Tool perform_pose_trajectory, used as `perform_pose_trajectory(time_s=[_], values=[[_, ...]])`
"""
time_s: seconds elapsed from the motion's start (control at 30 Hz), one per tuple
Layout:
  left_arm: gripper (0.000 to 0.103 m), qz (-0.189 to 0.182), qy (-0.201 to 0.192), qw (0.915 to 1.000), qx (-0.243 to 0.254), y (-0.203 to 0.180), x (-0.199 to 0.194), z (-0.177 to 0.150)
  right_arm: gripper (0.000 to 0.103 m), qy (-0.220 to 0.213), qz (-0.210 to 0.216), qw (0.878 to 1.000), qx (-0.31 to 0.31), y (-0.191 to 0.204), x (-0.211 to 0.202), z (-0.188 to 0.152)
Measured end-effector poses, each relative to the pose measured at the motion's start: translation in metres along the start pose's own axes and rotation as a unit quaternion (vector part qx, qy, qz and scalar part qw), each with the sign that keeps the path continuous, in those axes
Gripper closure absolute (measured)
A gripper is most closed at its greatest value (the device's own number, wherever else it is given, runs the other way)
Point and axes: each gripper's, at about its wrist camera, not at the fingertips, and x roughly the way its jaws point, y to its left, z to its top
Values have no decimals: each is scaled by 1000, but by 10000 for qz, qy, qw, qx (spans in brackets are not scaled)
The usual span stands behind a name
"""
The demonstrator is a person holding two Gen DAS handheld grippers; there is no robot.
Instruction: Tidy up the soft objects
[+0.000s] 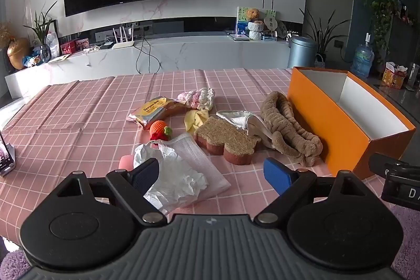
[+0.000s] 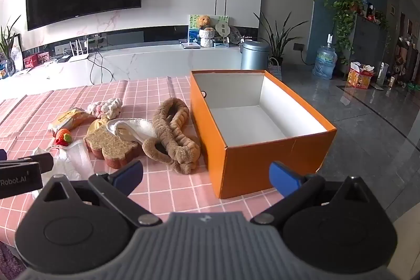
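Soft things lie in a heap on the pink checked tablecloth (image 1: 65,122): a brown plush headband (image 1: 286,127) (image 2: 173,133), a bread-shaped sponge (image 1: 225,141) (image 2: 113,146), a white cloth (image 1: 241,120) (image 2: 134,127), a crocheted orange strawberry (image 1: 160,130) (image 2: 63,137), a pink-white knit piece (image 1: 197,97) (image 2: 105,106), a yellow bow (image 1: 195,120), a snack packet (image 1: 155,109) (image 2: 71,118), and crumpled white plastic on a mesh cloth (image 1: 181,175). An empty orange box (image 1: 328,117) (image 2: 260,127) stands to the right. My left gripper (image 1: 211,175) is open over the plastic. My right gripper (image 2: 207,176) is open before the box.
A phone on a stand (image 1: 5,156) sits at the table's left edge. Beyond the table are a white TV console (image 1: 157,54), a grey bin (image 2: 253,54) and a water bottle (image 2: 324,62). The box stands at the table's right edge, above the grey floor (image 2: 367,122).
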Motion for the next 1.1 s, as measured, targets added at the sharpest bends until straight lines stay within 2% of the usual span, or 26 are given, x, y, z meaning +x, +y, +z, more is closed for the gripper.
perform_pose_trajectory(time_s=[0.33,0.37,1.1], values=[[0,-67,41,10000,-36,2,0,0,2,-37,-19,10000,-9,1,-1,0],[0,-51,31,10000,-28,1,-1,0,2,-47,-7,10000,-43,10,-3,0],[0,-63,74,9999,-40,-3,-4,-1,2,-41,24,9999,-123,5,-5,0]])
